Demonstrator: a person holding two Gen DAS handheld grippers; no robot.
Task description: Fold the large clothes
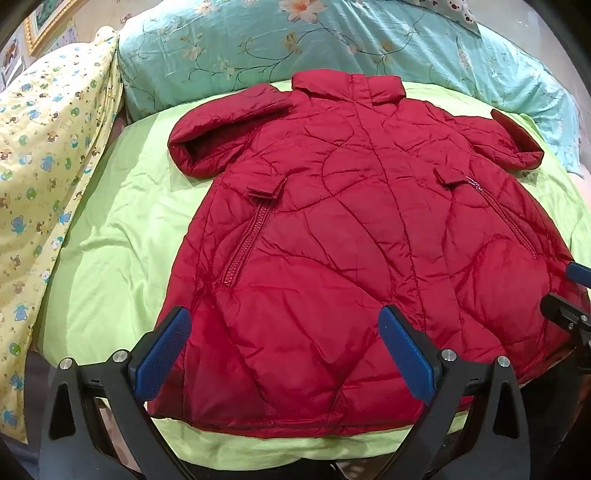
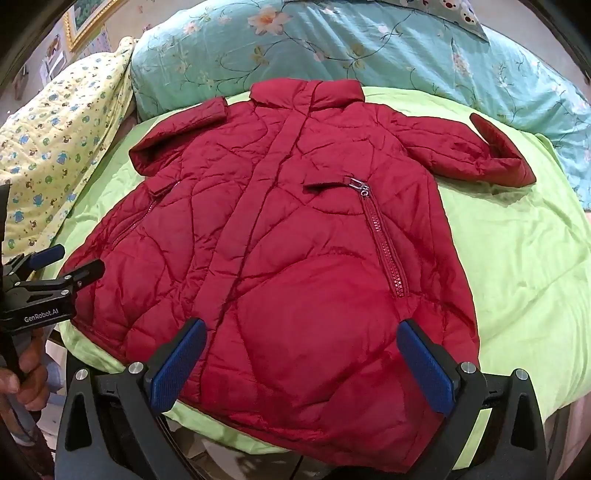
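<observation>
A red quilted coat (image 1: 332, 229) lies flat, front up, on a light green sheet (image 1: 122, 236), collar at the far end, both sleeves bent upward. It also shows in the right wrist view (image 2: 280, 251). My left gripper (image 1: 284, 354) is open and empty over the coat's near hem, left side. My right gripper (image 2: 301, 362) is open and empty over the hem's right side. The left gripper also shows in the right wrist view (image 2: 55, 269), and the right gripper's tip shows in the left wrist view (image 1: 572, 291).
A teal floral quilt (image 1: 295, 40) lies beyond the collar. A yellow cartoon-print blanket (image 1: 48, 177) lies along the left. The green sheet (image 2: 524, 251) extends to the right of the coat. A framed picture (image 1: 40, 22) hangs at the far left.
</observation>
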